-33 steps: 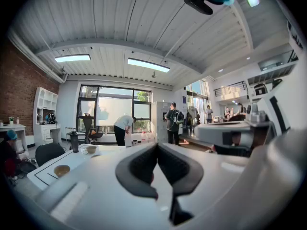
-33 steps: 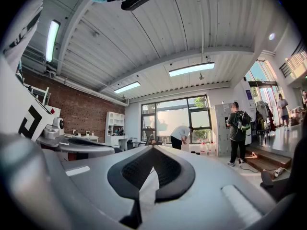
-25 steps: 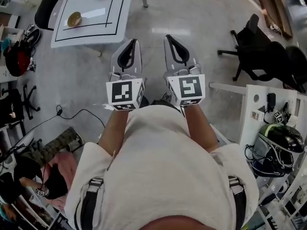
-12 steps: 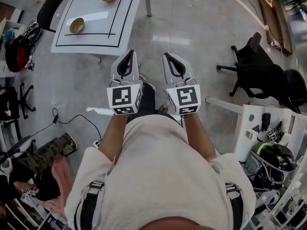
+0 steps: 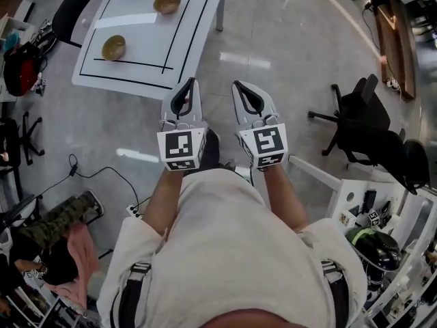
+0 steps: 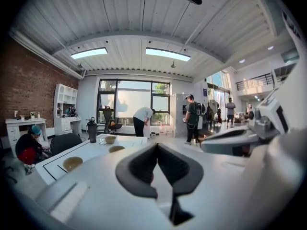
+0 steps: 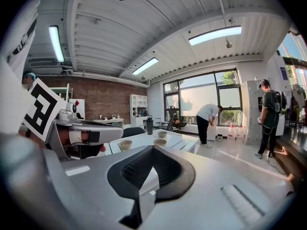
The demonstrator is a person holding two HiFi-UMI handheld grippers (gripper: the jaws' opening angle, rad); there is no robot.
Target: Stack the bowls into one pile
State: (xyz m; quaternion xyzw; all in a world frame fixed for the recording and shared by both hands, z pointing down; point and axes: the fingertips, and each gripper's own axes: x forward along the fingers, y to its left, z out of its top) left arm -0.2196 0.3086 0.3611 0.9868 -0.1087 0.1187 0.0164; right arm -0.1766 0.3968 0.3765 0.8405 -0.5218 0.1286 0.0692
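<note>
tan round bowls (image 5: 113,47) (image 5: 166,3) lying apart near the front edge of the white lined table (image 5: 147,53)
left gripper (image 5: 189,82) and right gripper (image 5: 239,85) are hanging pressed together, empty; best opening one before reaching a rim.

White table (image 5: 147,53) bears three separate bowls (image 6: 72,163)

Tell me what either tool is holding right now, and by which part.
Nothing: the left tool and the right tool are both shut and empty. The bowls sit on the white table ahead.
</note>
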